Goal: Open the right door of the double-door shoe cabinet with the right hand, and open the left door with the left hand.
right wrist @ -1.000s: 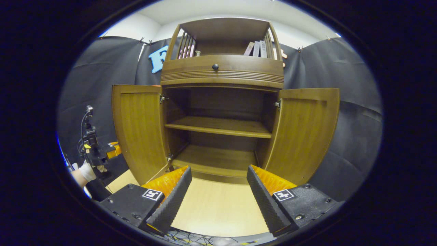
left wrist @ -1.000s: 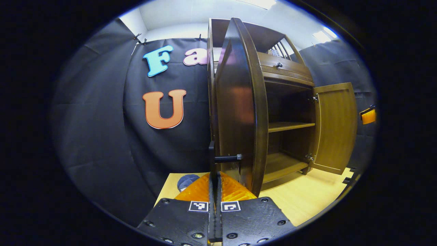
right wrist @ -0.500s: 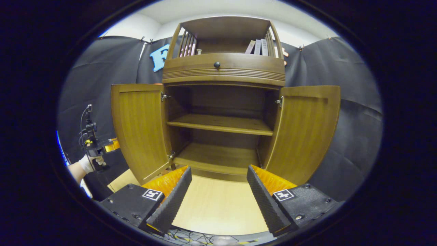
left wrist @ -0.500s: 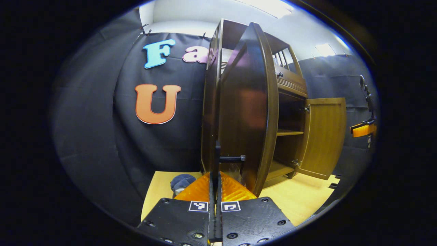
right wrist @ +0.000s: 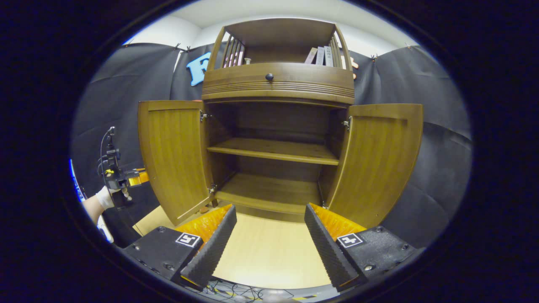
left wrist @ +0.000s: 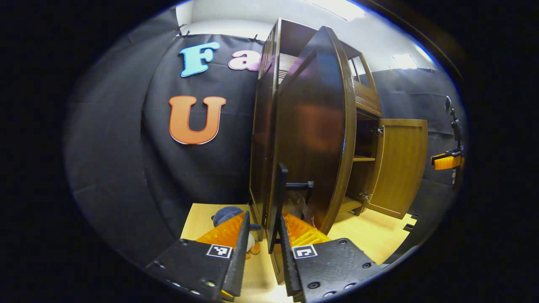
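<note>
The dark brown wooden double-door shoe cabinet (right wrist: 278,84) stands on a pale wood-grain floor (right wrist: 269,252), with a curved, ribbed drawer front carrying a small round dark knob (right wrist: 268,77) and a slatted open top shelf holding a few upright books (right wrist: 322,55). Both doors stand swung wide: the left door (right wrist: 172,153) and the right door (right wrist: 377,158) show lighter, vertically grained inner faces, each hung on small metal hinges beside the cabinet opening. Inside the cabinet, a flat middle shelf (right wrist: 273,149) and a bottom board are bare. The right tongs (right wrist: 269,240) are spread wide in front of the cabinet, apart from it, gripping nothing; their inner faces are ridged. The left tongs (left wrist: 263,246) sit at the outer face of the left door (left wrist: 313,126), parted slightly, with the slim dark bar handle (left wrist: 281,189) rising between them; whether either finger touches it cannot be told. In the right gripper view the left tongs (right wrist: 137,179) appear left of the cabinet, held by a white-gloved hand (right wrist: 105,197). A dark blue soft toy (left wrist: 227,215) lies on the floor beside the cabinet's left side. Square black-and-white markers sit on the tongs' bodies; no readable brand is seen.
</note>
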Demonstrator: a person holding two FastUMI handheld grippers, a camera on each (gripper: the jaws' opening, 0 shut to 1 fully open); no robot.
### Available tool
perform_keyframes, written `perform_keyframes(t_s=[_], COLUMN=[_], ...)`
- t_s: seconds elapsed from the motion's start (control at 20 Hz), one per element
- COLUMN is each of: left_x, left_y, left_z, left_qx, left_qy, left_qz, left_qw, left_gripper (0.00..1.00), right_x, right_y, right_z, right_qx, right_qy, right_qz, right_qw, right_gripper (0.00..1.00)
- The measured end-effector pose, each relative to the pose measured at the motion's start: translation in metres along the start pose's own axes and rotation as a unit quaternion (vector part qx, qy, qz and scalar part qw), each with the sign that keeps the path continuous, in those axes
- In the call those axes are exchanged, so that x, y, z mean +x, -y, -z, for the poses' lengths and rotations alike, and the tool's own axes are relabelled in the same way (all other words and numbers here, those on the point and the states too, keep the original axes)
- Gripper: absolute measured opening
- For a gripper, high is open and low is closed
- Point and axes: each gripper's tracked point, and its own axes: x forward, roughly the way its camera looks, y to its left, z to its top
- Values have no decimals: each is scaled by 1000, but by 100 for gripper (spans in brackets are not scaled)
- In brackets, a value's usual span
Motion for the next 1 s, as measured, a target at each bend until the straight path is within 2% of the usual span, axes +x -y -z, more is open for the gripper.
perform_keyframes(t_s=[0.2,0.35,0.4,0.45,0.5,0.6,0.75,1.0], left_x=[-21,-42,-48,-56,-62,-73,-84,-61], left_y=[-14,-21,-21,-19,-16,-11,19,80], left_z=[-12,-23,-27,-35,-42,-58,-92,-123], left_qx=[7,19,19,21,26,45,90,96], left_qy=[7,12,16,19,22,24,41,41], left_qz=[-40,-85,-99,-112,-125,-150,-161,-144], left_qw=[999,996,995,993,992,987,982,984], left_gripper=[83,84,89,80,93,96,97,95], right_x=[9,13,14,16,16,19,18,13], right_y=[-3,-5,-8,-7,-8,-8,-2,16], right_z=[-2,-7,-9,-10,-13,-17,-22,-39], right_qx=[-3,-4,-4,-3,-1,5,11,25], right_qy=[1,7,9,10,12,19,30,46], right_qz=[-5,-10,-12,-13,-14,-16,-14,-3], right_qw=[1000,1000,1000,1000,1000,1000,999,999], right_gripper=[100,100,100,100,100,100,100,100])
